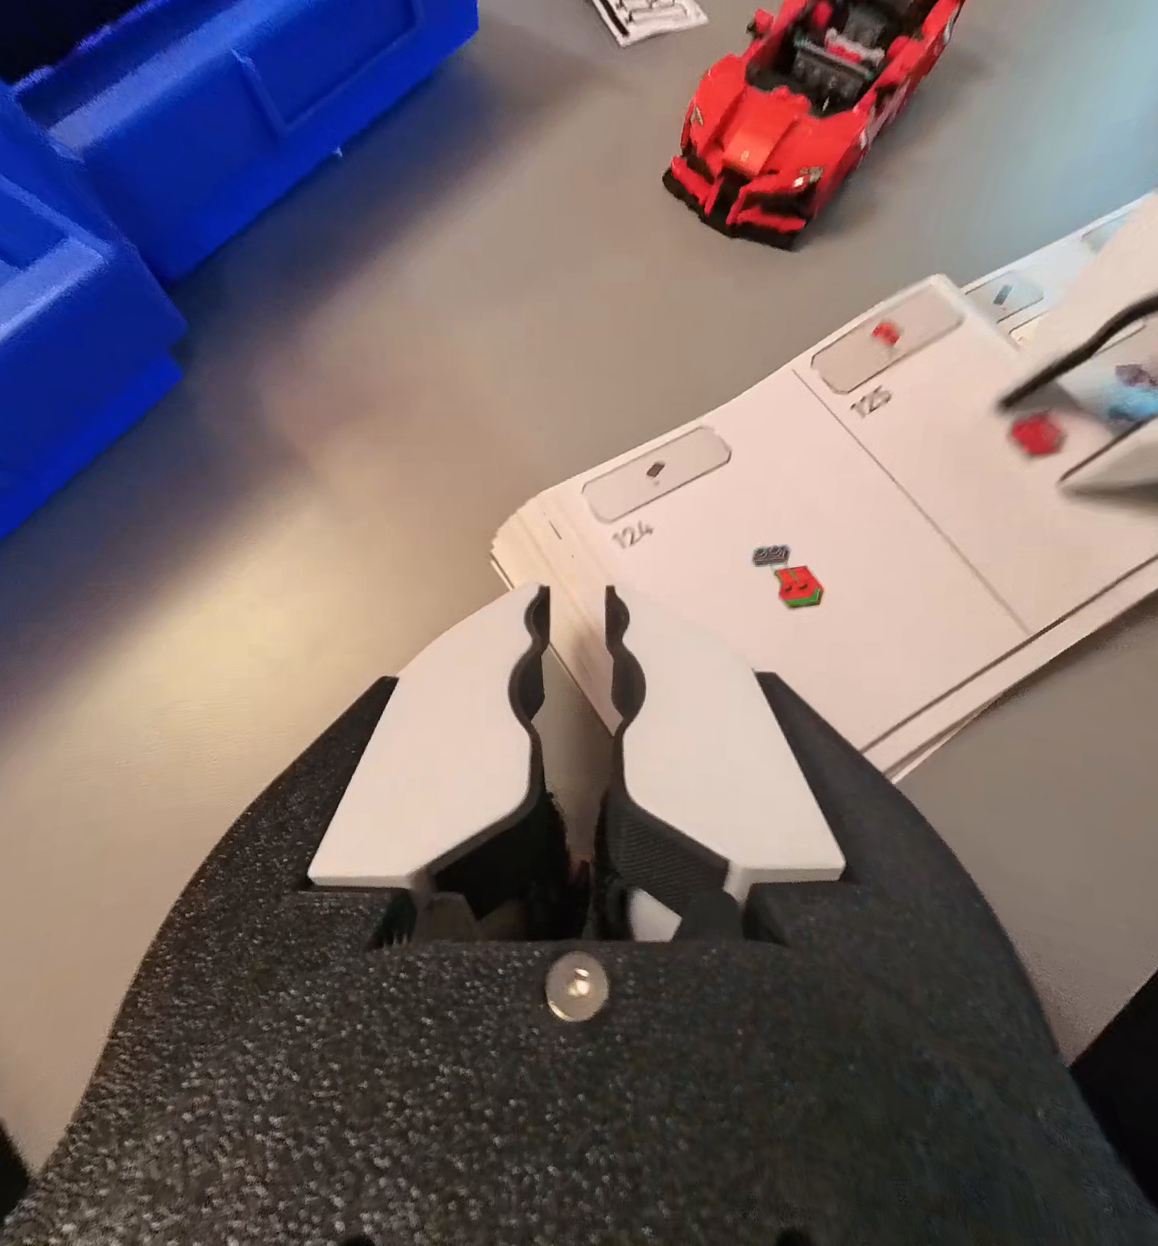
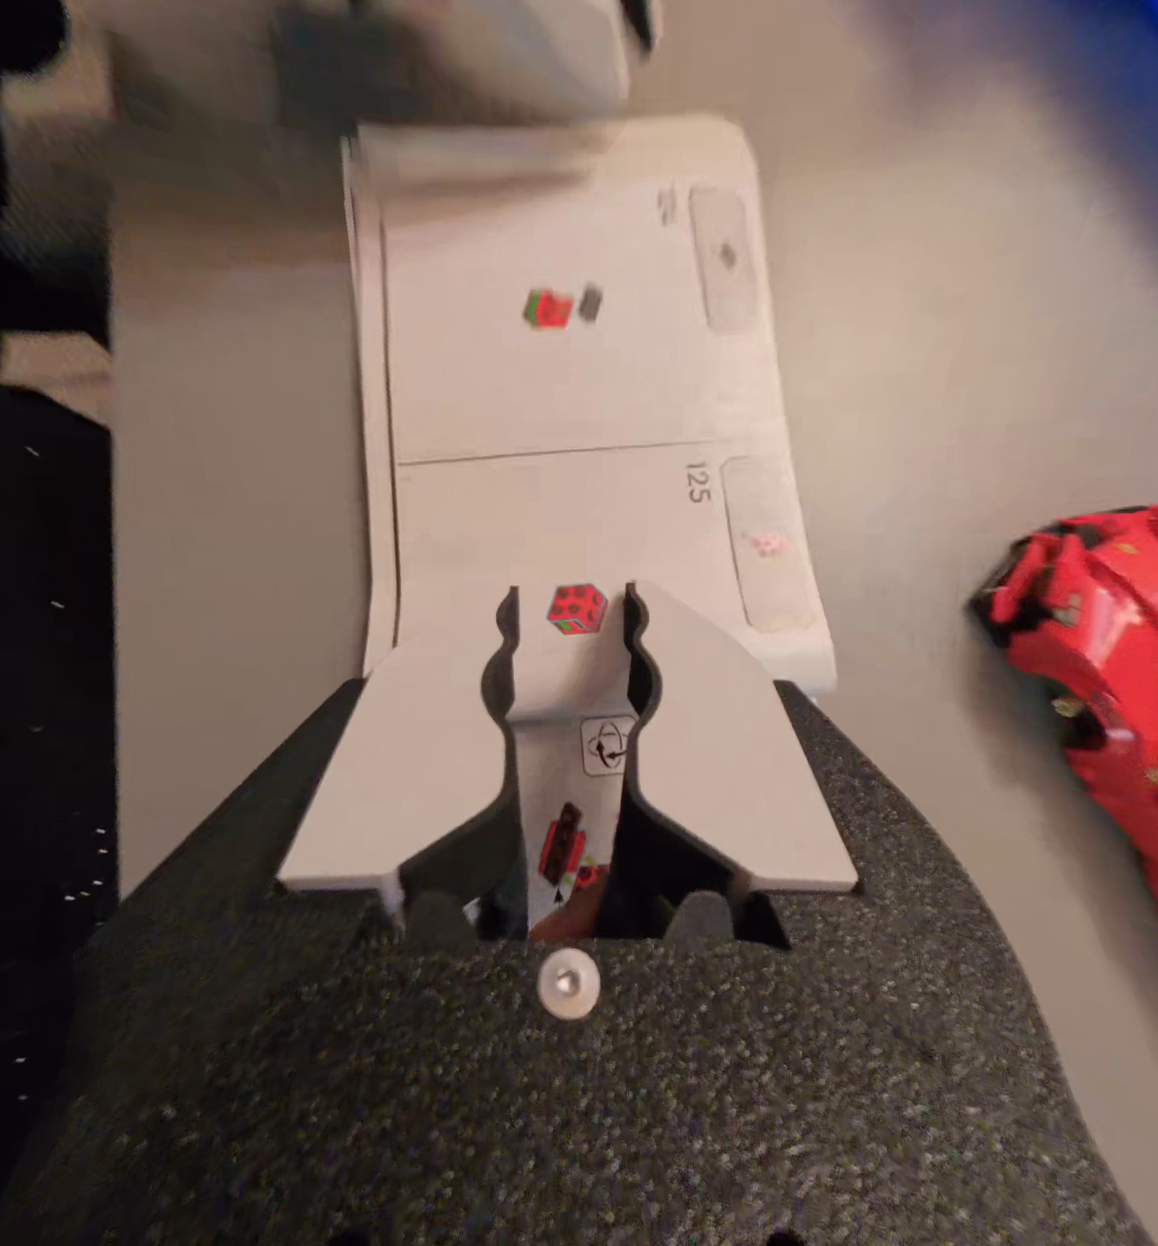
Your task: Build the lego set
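A red lego car [image 1: 805, 128] stands on the grey table, far from my left gripper; it also shows at the right of the right wrist view [image 2: 1115, 708]. An open instruction booklet [image 1: 866, 539] lies near me. My left gripper [image 1: 577, 593] is narrowly open and empty, its tips over the booklet's near left corner. My right gripper [image 2: 570, 588] is open and empty, low over the booklet page [image 2: 562, 404], its tips either side of a printed red brick picture. It shows blurred at the right of the left wrist view [image 1: 1034, 441].
Blue plastic bins [image 1: 124, 202] stand at the left and back left. A small printed sheet [image 1: 650, 17] lies beyond the car. Bare grey table [image 1: 360, 438] lies between the bins and the booklet. The table's edge and dark space run along the left of the right wrist view [image 2: 30, 674].
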The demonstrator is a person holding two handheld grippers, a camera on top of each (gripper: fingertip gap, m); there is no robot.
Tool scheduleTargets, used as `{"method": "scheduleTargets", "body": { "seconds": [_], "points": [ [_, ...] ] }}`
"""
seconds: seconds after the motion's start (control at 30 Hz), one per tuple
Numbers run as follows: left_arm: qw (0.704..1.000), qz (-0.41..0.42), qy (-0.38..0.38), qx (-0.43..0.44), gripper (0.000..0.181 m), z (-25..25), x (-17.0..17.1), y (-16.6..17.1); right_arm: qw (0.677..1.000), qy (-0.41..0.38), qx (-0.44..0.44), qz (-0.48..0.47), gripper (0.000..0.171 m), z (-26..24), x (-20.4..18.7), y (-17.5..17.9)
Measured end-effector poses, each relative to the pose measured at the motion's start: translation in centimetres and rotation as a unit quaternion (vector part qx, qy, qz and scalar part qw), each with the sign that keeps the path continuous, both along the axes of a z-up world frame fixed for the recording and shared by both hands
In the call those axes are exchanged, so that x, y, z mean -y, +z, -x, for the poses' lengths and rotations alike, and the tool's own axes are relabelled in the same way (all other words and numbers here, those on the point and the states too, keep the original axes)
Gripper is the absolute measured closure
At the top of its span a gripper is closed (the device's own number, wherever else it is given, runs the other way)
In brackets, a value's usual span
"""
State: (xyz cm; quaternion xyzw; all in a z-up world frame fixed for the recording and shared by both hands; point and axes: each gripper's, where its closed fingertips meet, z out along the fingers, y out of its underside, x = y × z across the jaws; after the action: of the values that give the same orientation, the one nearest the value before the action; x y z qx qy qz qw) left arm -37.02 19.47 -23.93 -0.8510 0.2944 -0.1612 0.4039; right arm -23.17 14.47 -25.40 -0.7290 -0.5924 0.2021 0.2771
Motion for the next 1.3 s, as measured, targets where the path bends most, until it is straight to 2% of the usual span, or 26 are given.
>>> {"method": "scheduleTargets", "body": {
  "seconds": [0.23, 0.47, 0.53, 0.67, 0.83, 0.93, 1.0, 1.13, 1.3],
  "points": [
    [0.998, -0.027, -0.016, 0.06, 0.167, -0.5, 0.0, 1.5, 0.997, 0.066, 0.027, 0.005, 0.145, -1.1, 1.1, -0.7],
    [0.997, -0.027, -0.033, 0.06, 0.167, -1.3, 0.2, 1.2, 0.997, 0.07, 0.023, -0.002, 0.144, -1.2, 1.3, -0.5],
    [0.997, -0.027, -0.036, 0.061, 0.167, -1.6, 0.3, 1.2, 0.998, 0.062, -0.001, -0.024, 0.133, -1.2, 0.9, 0.6],
    [0.996, -0.034, -0.045, 0.068, 0.167, -2.4, 0.4, 1.7, 0.994, 0.021, -0.099, -0.031, 0.127, -3.4, 0.7, 5.9],
    [0.992, -0.056, -0.062, 0.097, 0.166, -3.9, 0.5, 2.9, 0.975, -0.116, -0.162, -0.102, 0.126, -13.5, 0.3, 14.6],
    [0.989, -0.066, -0.044, 0.124, 0.162, -4.2, -0.4, 3.6, 0.944, -0.246, -0.138, -0.172, 0.126, -23.2, 1.2, 19.7],
    [0.987, -0.061, -0.029, 0.147, 0.153, -4.3, -1.1, 4.2, 0.923, -0.323, -0.093, -0.188, 0.124, -29.8, 2.8, 21.5],
    [0.981, -0.066, -0.017, 0.179, 0.129, -5.3, -2.3, 6.2, 0.916, -0.38, 0.002, -0.127, 0.126, -38.8, 6.7, 20.7],
    [0.967, -0.093, -0.024, 0.235, 0.097, -8.0, -2.9, 9.5, 0.937, -0.338, 0.064, -0.05, 0.131, -43.1, 8.2, 17.3]
  ]
}}
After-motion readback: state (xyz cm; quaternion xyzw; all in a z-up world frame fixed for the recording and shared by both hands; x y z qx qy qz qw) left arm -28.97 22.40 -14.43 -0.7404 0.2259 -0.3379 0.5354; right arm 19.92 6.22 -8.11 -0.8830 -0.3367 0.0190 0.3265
